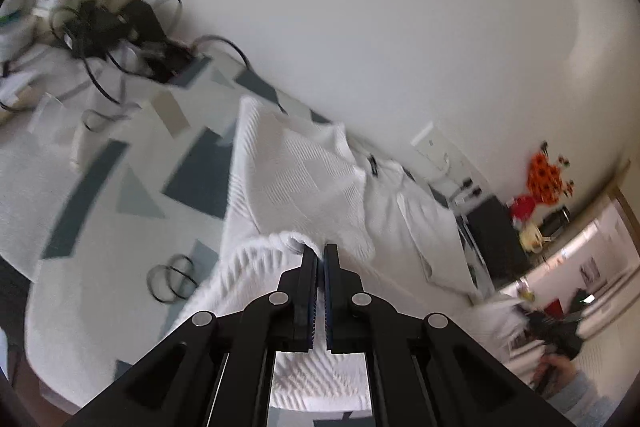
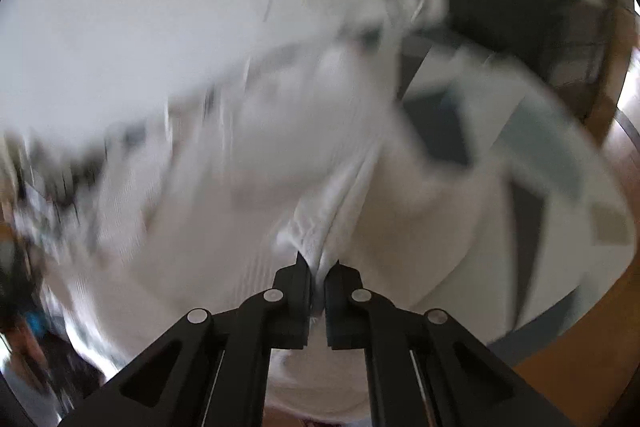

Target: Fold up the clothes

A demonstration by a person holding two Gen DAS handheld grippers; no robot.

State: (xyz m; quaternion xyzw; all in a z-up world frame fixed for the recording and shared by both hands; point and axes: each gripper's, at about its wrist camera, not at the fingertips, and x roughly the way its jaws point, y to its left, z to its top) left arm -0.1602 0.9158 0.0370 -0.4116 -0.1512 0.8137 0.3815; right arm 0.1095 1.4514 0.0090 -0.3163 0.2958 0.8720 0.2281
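A white knitted garment (image 1: 304, 179) lies spread over a table covered with a grey-patterned cloth (image 1: 120, 163). My left gripper (image 1: 320, 251) is shut on the garment's ribbed edge (image 1: 256, 259), which bunches around its left finger. In the blurred right wrist view, my right gripper (image 2: 319, 269) is shut on a gathered fold of the same white garment (image 2: 340, 195), and the fabric runs up from between the fingers. The right gripper (image 1: 556, 327) also shows at the lower right of the left wrist view, held by a hand in a pale sleeve (image 1: 580, 387).
Black cables and a black box (image 1: 120, 27) crowd the table's far left corner. Thin black rings (image 1: 172, 279) lie on the cloth near the garment. A dark cabinet (image 1: 496, 235) with orange flowers (image 1: 542, 179) stands by the white wall. Brown floor (image 2: 568, 359) shows beyond the table edge.
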